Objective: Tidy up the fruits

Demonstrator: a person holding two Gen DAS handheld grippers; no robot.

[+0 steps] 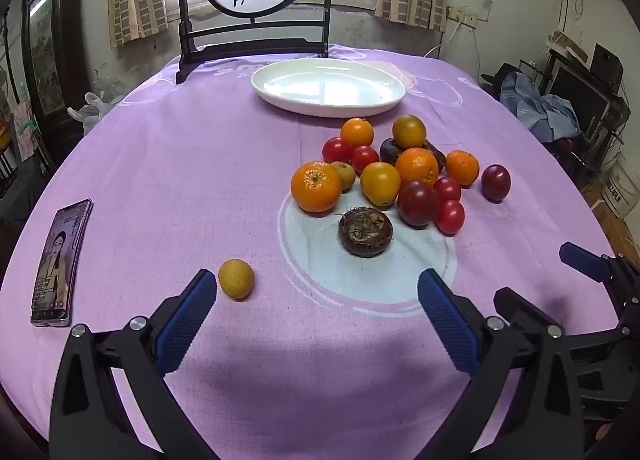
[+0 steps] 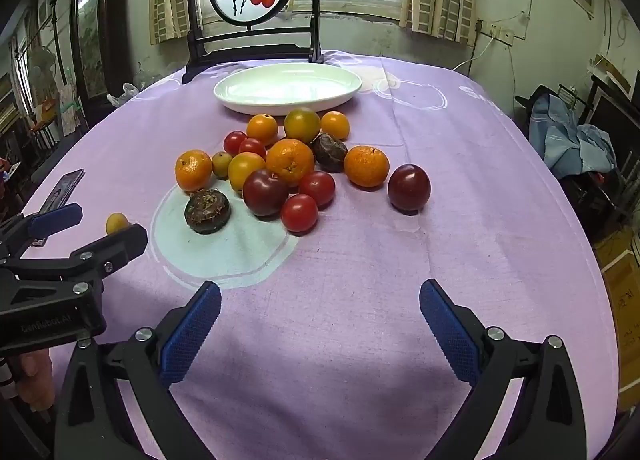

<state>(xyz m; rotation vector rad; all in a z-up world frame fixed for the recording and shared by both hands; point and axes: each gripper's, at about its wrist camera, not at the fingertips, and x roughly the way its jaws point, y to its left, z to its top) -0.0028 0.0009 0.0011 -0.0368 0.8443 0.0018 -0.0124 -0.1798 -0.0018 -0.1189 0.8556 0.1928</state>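
Hovering low over the desk (image 2: 480, 180), the left hand-held gripper (image 1: 316, 296) and right hand-held gripper (image 2: 320, 306) are both released and empty, seemingly poised to gather the heaped fruits (image 1: 400, 172) into the bare white plate (image 1: 280, 80) just behind.

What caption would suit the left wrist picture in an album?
Open left gripper poised over a purple tablecloth, facing a fruit pile, an empty white plate, and one stray yellow fruit.
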